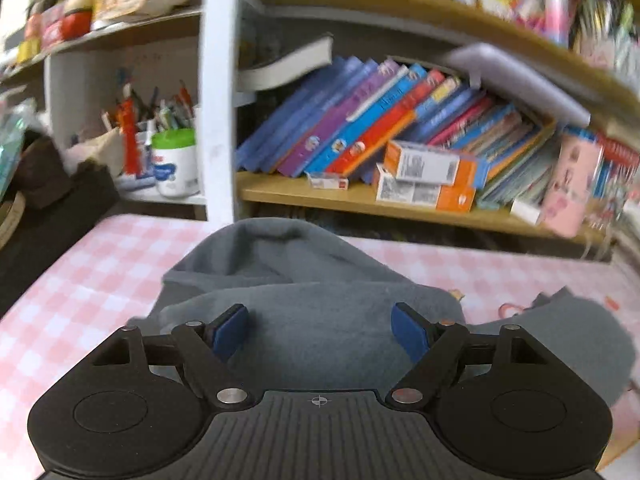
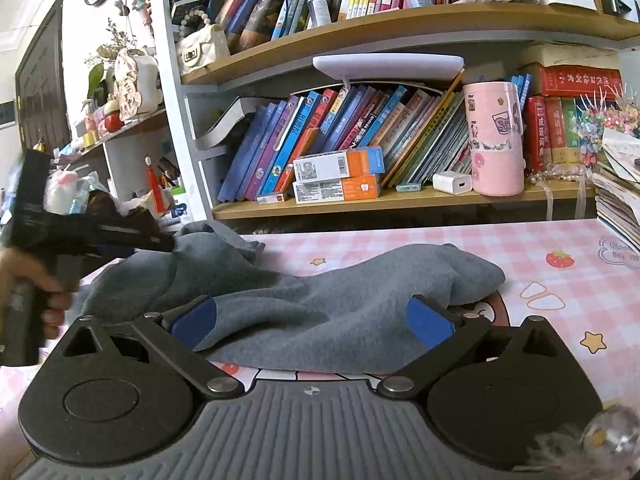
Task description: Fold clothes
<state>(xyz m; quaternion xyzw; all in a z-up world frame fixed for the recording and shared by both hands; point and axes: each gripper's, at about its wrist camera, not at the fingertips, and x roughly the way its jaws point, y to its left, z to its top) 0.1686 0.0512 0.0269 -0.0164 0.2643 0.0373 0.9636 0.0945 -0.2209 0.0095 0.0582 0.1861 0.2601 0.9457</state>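
Your left gripper (image 1: 319, 330) fills the bottom of the left wrist view, blue pads (image 1: 230, 334) spread wide with nothing between them. Directly ahead and beneath them lies the grey garment (image 1: 316, 280), bunched into a mound on the pink checked tablecloth (image 1: 80, 272). Bare cloth lies to your left of the mound; a grey flap reaches out to your right. Beyond the far table edge the bookshelf (image 1: 360, 200) stands close, so room ahead is short.

From the right wrist view, your right gripper (image 2: 312, 320) also stands with its fingers apart, holding nothing. The grey garment (image 2: 320, 292) lies across the gap between the pads, its near hem just ahead of the gripper body. It stretches left, where your left gripper (image 2: 160, 244) meets its raised far end; whether that end is pinched is unclear from here. Bare tablecloth (image 2: 560, 280) lies to the right, a stack of papers (image 2: 618, 200) at that edge.
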